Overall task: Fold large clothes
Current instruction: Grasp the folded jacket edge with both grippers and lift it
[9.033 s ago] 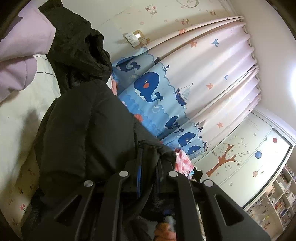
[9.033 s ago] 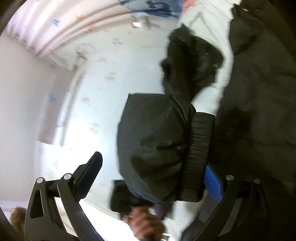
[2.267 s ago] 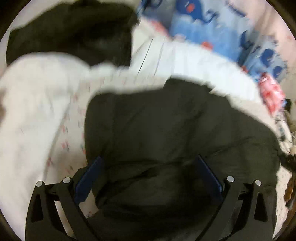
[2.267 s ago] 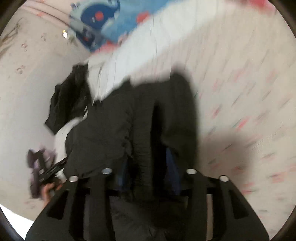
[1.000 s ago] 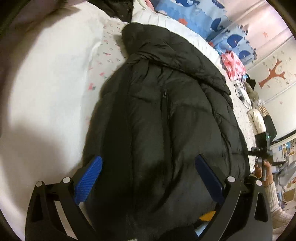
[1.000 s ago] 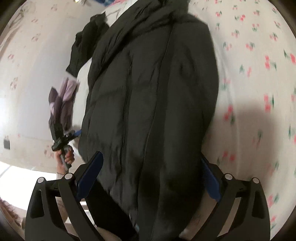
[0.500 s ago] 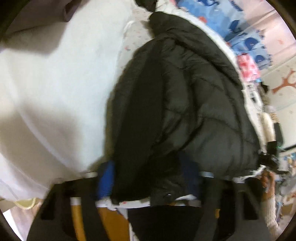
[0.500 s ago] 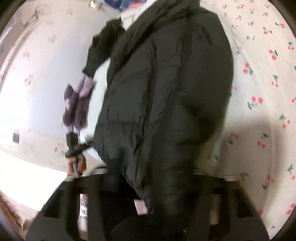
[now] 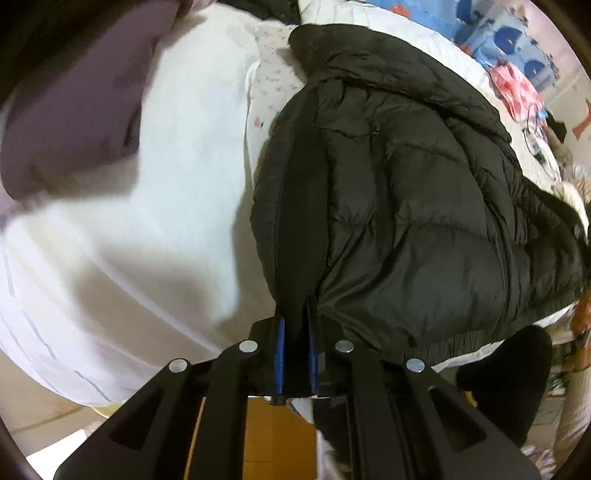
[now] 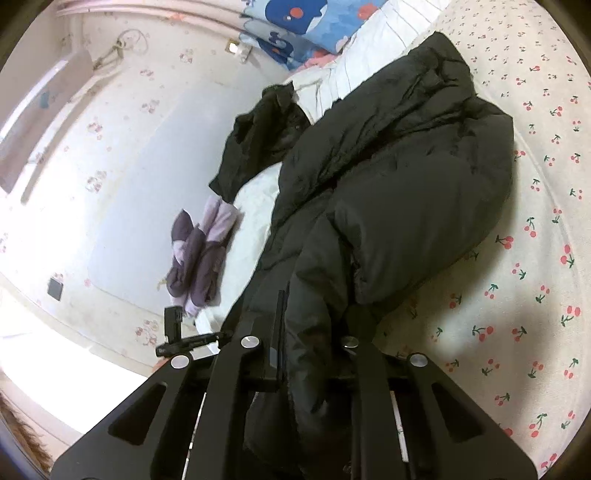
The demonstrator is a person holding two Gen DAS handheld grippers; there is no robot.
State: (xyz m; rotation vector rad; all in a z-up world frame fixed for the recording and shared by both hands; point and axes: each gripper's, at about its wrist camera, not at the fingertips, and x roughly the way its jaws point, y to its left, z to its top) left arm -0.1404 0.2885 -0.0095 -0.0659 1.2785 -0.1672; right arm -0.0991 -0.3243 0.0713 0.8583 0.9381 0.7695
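Black puffer jacket (image 9: 424,206) lies across the bed, on a cherry-print sheet (image 10: 517,295) with a white duvet (image 9: 147,184) alongside it.

Left gripper (image 9: 295,354): jaws clamped on the jacket's hem edge, at the dark placket strip next to the zipper. Blue pads (image 9: 281,354) sit tight either side of the fabric, no gap visible. That edge is pulled taut toward the camera, and the quilted body bulges to the right of it in the left wrist view.

Right gripper (image 10: 310,354): jaws closing, with a thick fold of the jacket's hem bunched between them. Fabric fills the space between the fingers and spills down over the frame, hiding the pads; the grip looks firm.

Jacket position: hem end at both grippers near the bed edge, collar end far away toward the whale-print curtain (image 10: 295,22). In the right wrist view the bulk sits mid-bed and one sleeve lies folded over the body.

Other items: a second black garment (image 10: 258,140) crumpled past the collar end by the wall; a purple garment (image 10: 199,254) on the duvet; pink cloth (image 9: 517,88) at the far bed edge. The left gripper is also visible in the right wrist view, near the bed edge left of the jacket.
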